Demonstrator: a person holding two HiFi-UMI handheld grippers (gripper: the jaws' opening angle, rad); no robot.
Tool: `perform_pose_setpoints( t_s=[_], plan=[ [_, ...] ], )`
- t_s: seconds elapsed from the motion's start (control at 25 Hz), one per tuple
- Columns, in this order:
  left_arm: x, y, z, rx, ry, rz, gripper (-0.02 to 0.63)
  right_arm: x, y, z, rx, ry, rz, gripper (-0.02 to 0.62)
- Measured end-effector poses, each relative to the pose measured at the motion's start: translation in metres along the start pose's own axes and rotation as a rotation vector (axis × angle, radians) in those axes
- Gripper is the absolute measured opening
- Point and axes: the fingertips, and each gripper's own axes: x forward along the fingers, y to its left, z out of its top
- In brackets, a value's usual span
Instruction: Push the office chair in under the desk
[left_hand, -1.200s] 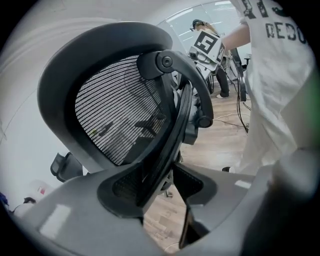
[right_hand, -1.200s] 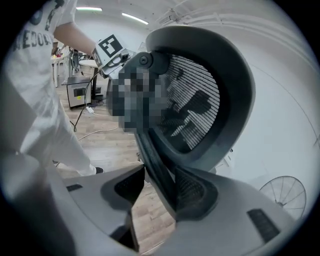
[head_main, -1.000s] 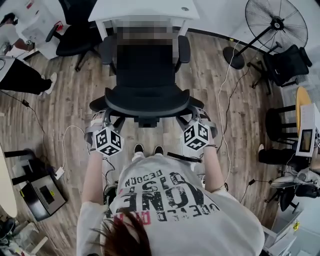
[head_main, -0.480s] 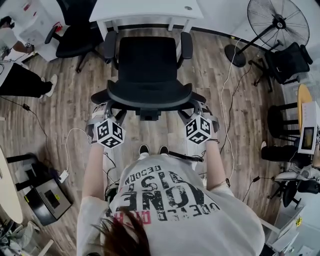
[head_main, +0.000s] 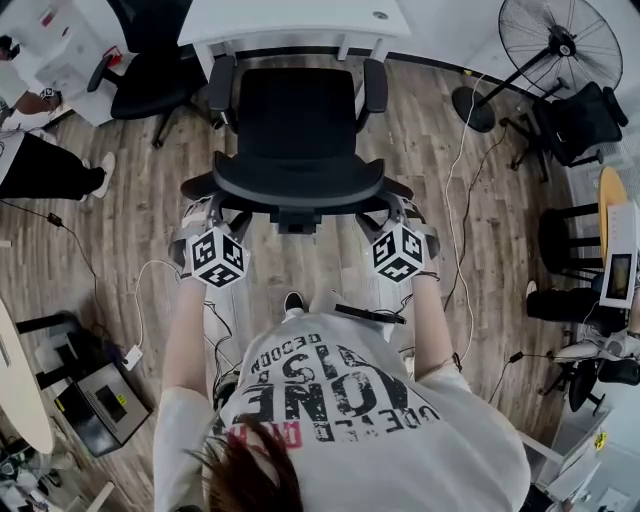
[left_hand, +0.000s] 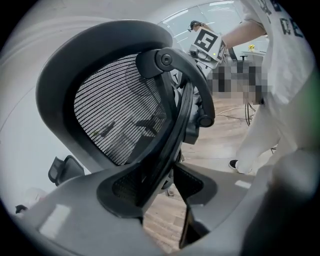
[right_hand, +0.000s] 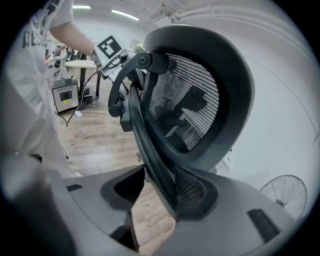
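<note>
Jaws of my left gripper pinch the left back rim of the chair; the right gripper pinches the right rim. Seat sits just short of the desk — I'd push both sides evenly so it rolls straight under.

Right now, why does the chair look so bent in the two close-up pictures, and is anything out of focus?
Left gripper view: a wide-angle lens bows the office chair and darkens the corners; the left tongs, nearest the lens, look soft. Right gripper view: same bowing, right tongs soft, ceiling lights bright streaks. Head view: floor planks curve toward the edges.
</note>
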Motion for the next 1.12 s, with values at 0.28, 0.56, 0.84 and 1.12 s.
perform_pose_setpoints(
  t_s=[0.28,0.56,0.84,1.12],
  plan=[
    [0.019,0.028,-0.004,-0.010,0.014,-0.006,0.206,0.022,-0.026,0.008,-0.005,-0.003,0.001,0.195],
    [0.042,0.054,-0.003,-0.026,0.030,-0.015,0.206,0.045,-0.053,0.010,-0.007,0.008,0.025,0.195],
    [0.058,0.077,-0.006,-0.038,0.046,-0.019,0.206,0.063,-0.074,0.017,-0.026,-0.003,0.026,0.191],
    [0.072,0.093,-0.004,-0.047,0.055,-0.006,0.207,0.076,-0.093,0.018,-0.040,-0.015,0.025,0.192]
  ],
)
